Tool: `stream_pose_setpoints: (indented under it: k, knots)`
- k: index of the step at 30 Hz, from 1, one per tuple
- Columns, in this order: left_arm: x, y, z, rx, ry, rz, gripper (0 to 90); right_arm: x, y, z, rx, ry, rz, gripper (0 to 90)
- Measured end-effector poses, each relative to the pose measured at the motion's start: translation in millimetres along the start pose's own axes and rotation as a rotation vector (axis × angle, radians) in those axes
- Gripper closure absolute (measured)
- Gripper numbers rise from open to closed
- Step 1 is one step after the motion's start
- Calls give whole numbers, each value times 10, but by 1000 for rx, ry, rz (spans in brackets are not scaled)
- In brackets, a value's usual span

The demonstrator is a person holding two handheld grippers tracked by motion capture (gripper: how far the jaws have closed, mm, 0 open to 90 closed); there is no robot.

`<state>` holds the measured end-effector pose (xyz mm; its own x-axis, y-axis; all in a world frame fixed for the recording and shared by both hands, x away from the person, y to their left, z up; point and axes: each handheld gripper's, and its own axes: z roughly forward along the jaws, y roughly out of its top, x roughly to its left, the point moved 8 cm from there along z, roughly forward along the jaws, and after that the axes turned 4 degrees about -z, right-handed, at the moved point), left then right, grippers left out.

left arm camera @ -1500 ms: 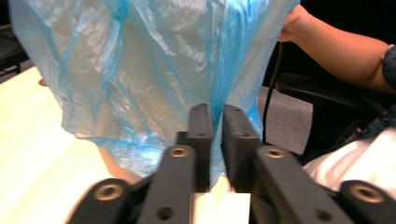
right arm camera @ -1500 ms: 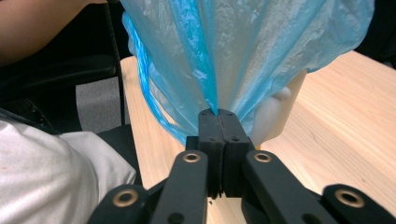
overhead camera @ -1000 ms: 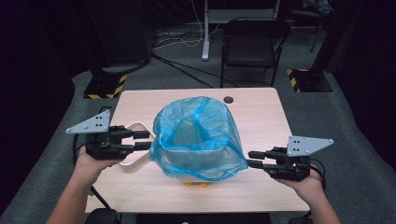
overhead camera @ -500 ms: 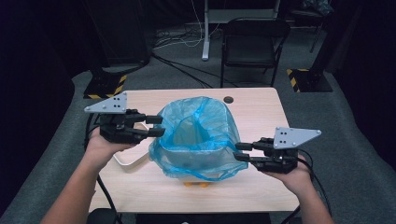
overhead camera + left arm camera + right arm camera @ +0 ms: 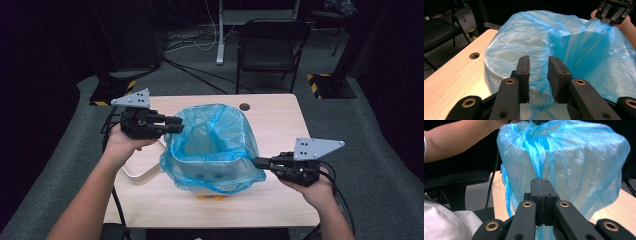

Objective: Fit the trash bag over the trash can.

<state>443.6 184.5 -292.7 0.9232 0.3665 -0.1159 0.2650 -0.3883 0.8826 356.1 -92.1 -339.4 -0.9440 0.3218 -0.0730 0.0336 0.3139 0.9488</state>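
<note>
Table (image 5: pixel 280 125) bears white bin (image 5: pixel 210 150) lined with blue bag (image 5: pixel 215 145), centre. Left gripper (image 5: pixel 175 125) level at bag's left rim, jaws just closing, film between, not yet pinched. Right gripper (image 5: pixel 257 162) level, low, clenched on bag's right edge.

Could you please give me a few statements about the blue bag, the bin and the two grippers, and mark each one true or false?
1. The right gripper is shut on the blue bag. True.
2. The left gripper is clamped tight on the bag. False: its jaws stand apart, with bag film between them; they have just been closing.
3. The bag lines a white bin on the wooden table. True.
4. The bag is black. False: it is translucent blue.
5. A folding chair stands beyond the table. True.
</note>
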Motion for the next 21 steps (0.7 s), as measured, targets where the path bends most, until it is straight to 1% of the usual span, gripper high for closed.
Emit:
stream_pose_setpoints:
  k: [2,6,9,12,13,14,15,16,18,20,21]
  knots:
    - [23,5,13,-2,-1,-8,718,-16,-38,-30,2,-7,11,900]
    - [42,9,27,-1,-4,-7,717,-41,-148,-79,19,-22,30,900]
    - [42,27,28,10,6,-5,703,-46,-167,-88,15,-22,35,900]
    - [20,93,15,4,11,-4,681,-35,-139,-103,0,-16,30,879]
    - [-14,158,12,-2,5,3,663,-23,-108,-110,-5,-17,28,826]
    - [-14,158,12,-2,5,3,658,-23,-108,-110,-5,-17,28,826]
    - [-37,191,15,-2,-1,6,646,-5,-69,-116,-15,-12,21,772]
    - [-59,227,24,-2,-3,10,646,-5,-69,-116,-15,-12,21,772]
    - [-103,294,54,3,-12,18,622,3,-28,-121,-24,-22,17,722]
    - [-151,352,99,12,-24,25,605,15,15,-126,-34,-34,12,716]
    - [-173,377,125,14,-28,33,597,37,57,-120,-49,-30,11,716]
